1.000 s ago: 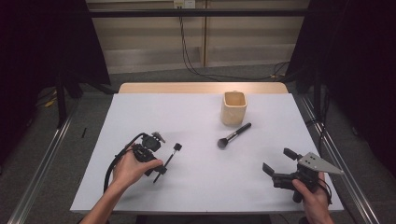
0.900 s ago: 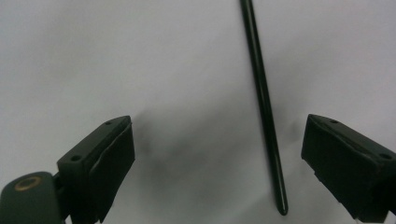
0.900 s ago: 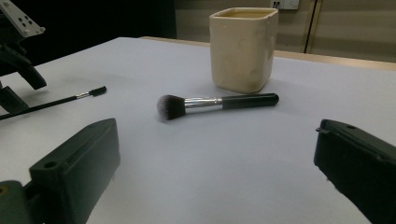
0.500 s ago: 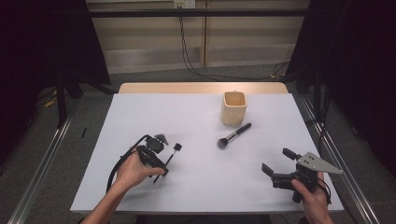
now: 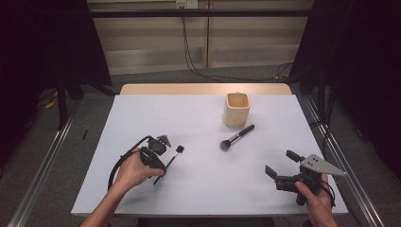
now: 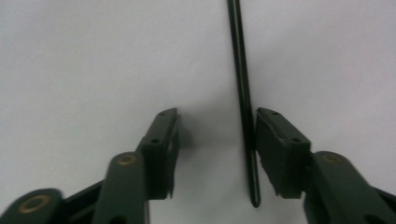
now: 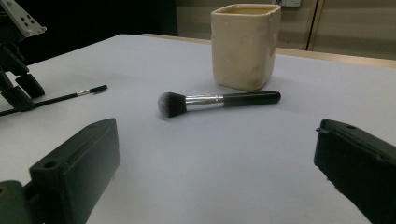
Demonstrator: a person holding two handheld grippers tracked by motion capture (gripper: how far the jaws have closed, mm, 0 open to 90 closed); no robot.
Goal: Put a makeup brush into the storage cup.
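Left gripper view has your left gripper (image 6: 217, 156) agape around the thin brush (image 6: 243, 93) lying on the table (image 5: 198, 123) (handle hugging one jaw): close off-centre and it skids away. Right gripper (image 7: 217, 172) waits wide, empty.

High view looked forward and down over the whole counter (image 5: 198, 189); right gripper view sat low, sharing its cup (image 7: 244, 45) and brush (image 7: 217, 101)

Even overhead light brightens the surface (image 5: 198, 118); surroundings stay dark, shadows soft, and close fingers (image 6: 161, 140) look blurred.
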